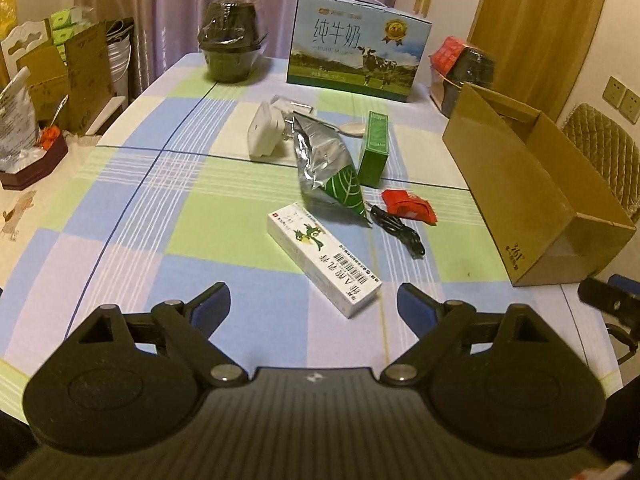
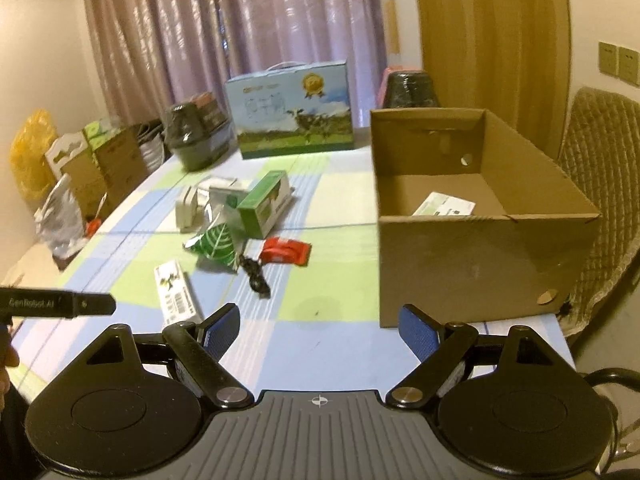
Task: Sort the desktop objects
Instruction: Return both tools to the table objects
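Note:
Loose objects lie mid-table: a white medicine box (image 1: 323, 258) (image 2: 178, 295), a silver-green foil pouch (image 1: 328, 168) (image 2: 214, 242), a green carton (image 1: 374, 150) (image 2: 266, 204), a red packet (image 1: 409, 206) (image 2: 286, 251), a black cable (image 1: 398, 230) (image 2: 254, 276) and a white adapter (image 1: 262, 132) (image 2: 187, 208). An open cardboard box (image 1: 532, 196) (image 2: 480, 216) stands at the right with a white card (image 2: 444, 204) inside. My left gripper (image 1: 314, 310) is open and empty, just short of the medicine box. My right gripper (image 2: 320, 330) is open and empty, left of the box's near corner.
A milk carton case (image 1: 356, 46) (image 2: 292, 112) and wrapped dark pots (image 1: 232, 40) (image 2: 192, 136) stand at the table's far edge. Boxes and bags crowd the left side (image 1: 60, 72). A padded chair (image 2: 600, 184) stands right of the table. The left gripper's body (image 2: 60, 302) shows at the left.

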The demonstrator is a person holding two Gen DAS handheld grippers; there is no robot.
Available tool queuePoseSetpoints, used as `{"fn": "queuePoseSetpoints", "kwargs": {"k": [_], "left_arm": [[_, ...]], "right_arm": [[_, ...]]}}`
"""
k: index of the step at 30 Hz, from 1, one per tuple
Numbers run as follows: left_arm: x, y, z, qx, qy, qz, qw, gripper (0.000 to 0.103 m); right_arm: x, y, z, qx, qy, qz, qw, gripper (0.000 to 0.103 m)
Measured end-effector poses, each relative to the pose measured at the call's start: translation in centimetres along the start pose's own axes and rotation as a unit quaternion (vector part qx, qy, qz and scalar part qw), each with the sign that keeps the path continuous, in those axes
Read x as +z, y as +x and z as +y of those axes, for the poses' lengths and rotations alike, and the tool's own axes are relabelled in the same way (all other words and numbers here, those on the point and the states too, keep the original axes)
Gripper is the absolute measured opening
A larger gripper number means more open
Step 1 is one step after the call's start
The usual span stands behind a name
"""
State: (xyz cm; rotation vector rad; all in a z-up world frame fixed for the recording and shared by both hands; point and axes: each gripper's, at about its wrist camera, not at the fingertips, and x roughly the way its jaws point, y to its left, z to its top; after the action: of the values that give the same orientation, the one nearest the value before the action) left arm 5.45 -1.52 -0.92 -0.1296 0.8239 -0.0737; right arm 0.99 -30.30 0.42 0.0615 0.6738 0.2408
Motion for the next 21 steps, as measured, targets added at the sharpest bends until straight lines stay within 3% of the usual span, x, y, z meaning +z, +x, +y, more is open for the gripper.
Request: {"fn": "queuePoseSetpoints", "kwargs": {"k": [7, 13, 21], "left_arm": [[-0.2, 1.4, -0.3, -0.008, -0.003, 0.009, 0.9999, 0.088], [-0.1, 3.5, -1.5, -0.01, 0.005, 0.021, 0.9997, 0.088], [0.2, 6.5, -2.3, -0.008, 0.011, 0.033, 0.9994, 0.088]], "right_arm": [[-0.9, 1.5, 0.1, 0.006, -0.022, 0.021, 1.0, 0.084], [-1.4, 3.8, 0.7, 0.037, -0.063, 0.032, 0.997, 0.082], [-2.1, 8.0, 1.3, 0.06, -0.091, 0.063, 0.992, 0.069]]}}
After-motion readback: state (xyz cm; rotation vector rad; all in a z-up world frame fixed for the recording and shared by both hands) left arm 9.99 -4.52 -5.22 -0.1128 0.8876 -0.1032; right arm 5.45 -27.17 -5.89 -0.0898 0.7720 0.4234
